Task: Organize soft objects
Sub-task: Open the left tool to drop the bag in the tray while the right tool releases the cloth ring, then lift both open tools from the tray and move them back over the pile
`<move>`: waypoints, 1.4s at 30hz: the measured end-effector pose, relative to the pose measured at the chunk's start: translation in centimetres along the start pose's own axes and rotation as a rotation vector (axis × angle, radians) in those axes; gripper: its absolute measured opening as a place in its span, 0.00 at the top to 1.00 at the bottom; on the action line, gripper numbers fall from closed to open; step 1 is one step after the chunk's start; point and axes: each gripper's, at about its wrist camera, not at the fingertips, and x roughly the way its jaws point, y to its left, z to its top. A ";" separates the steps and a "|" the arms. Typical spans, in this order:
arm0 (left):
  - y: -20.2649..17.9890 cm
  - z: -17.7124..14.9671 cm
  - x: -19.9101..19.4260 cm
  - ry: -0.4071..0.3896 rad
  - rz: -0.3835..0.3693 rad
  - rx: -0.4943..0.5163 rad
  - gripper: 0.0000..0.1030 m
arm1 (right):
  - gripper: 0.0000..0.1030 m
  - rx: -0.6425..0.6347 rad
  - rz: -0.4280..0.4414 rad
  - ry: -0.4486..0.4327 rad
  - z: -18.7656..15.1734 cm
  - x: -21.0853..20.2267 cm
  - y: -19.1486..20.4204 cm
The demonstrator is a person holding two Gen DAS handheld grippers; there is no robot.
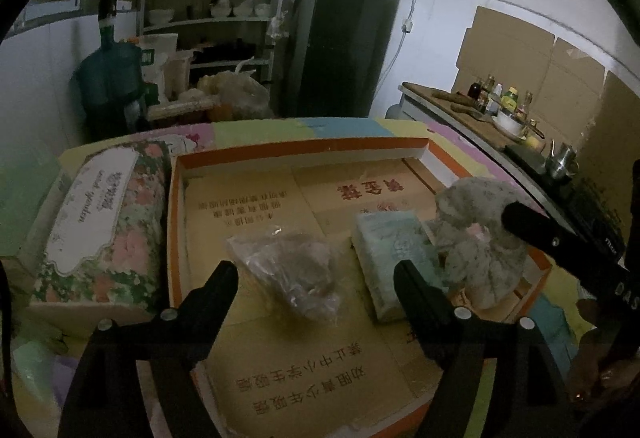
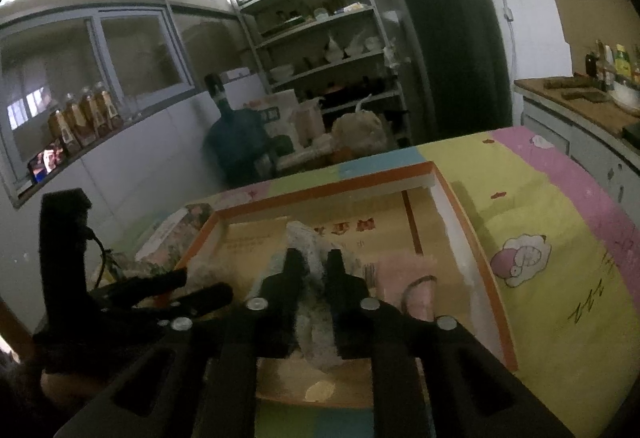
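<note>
Between the fingers of the right gripper (image 2: 314, 270), a crumpled floral cloth (image 1: 478, 238) is clenched, low at the right end of the orange-rimmed tray (image 1: 304, 150). Beside it lie a pale green packet (image 1: 394, 258) and a clear bag (image 1: 292, 270). Spread wide, the left gripper (image 1: 316, 280) hovers over that bag. Left of the tray sits a floral tissue box (image 1: 104, 226).
</note>
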 end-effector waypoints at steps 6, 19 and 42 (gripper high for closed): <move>-0.2 0.1 -1.3 -0.023 0.006 0.014 0.22 | 0.48 0.009 -0.011 -0.012 -0.2 -0.1 0.0; -0.2 -0.2 -4.0 -0.066 -0.010 0.009 0.22 | 0.41 0.040 -0.059 -0.090 0.0 -3.4 -0.2; 3.6 -2.3 -11.3 -0.159 0.005 -0.024 0.22 | 0.35 0.016 -0.072 -0.158 -0.4 -8.2 5.5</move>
